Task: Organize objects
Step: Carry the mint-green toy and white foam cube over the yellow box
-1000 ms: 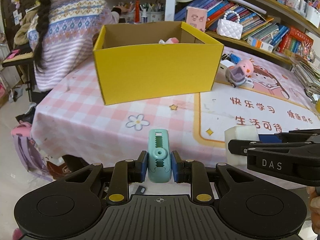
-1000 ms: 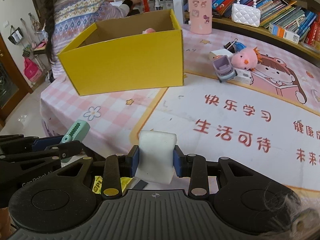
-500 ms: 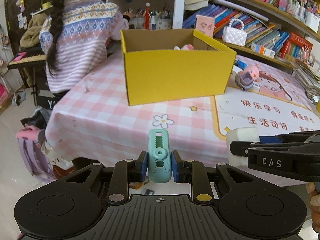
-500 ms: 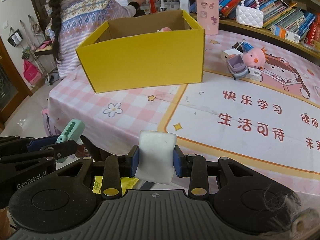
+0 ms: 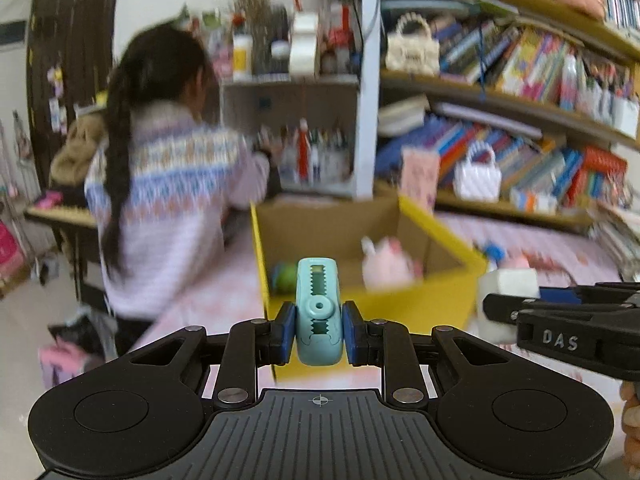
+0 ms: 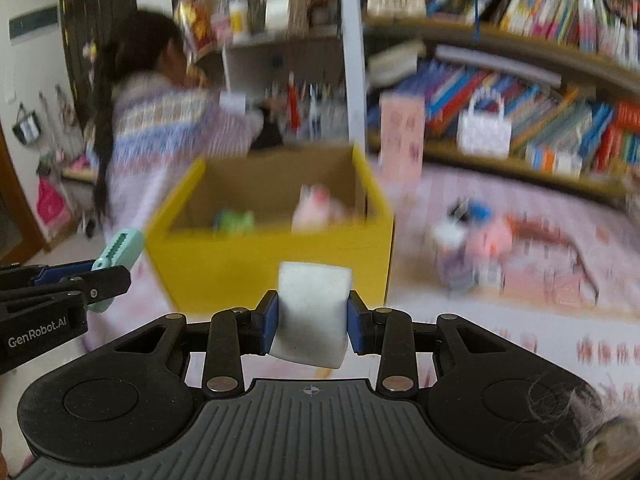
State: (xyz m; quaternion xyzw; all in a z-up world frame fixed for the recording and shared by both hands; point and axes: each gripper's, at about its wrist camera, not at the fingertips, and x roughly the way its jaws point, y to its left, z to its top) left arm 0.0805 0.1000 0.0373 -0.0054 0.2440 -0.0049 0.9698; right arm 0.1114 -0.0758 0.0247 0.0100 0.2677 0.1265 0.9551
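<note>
Left gripper (image 5: 319,334) clamps a teal clip (image 5: 319,312); right gripper (image 6: 312,322) pinches a white block (image 6: 312,312). Yellow box (image 6: 276,264) at twelve o'clock, likely their destination.

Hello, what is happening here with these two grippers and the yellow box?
A person is tidying small things, one hand-held gripper in each hand. The left gripper is shut on a teal toothed plastic clip. The right gripper is shut on a white foam block. Both point toward the open yellow cardboard box, which already holds a pink soft toy and something green. Neither item is in the box yet.
</note>
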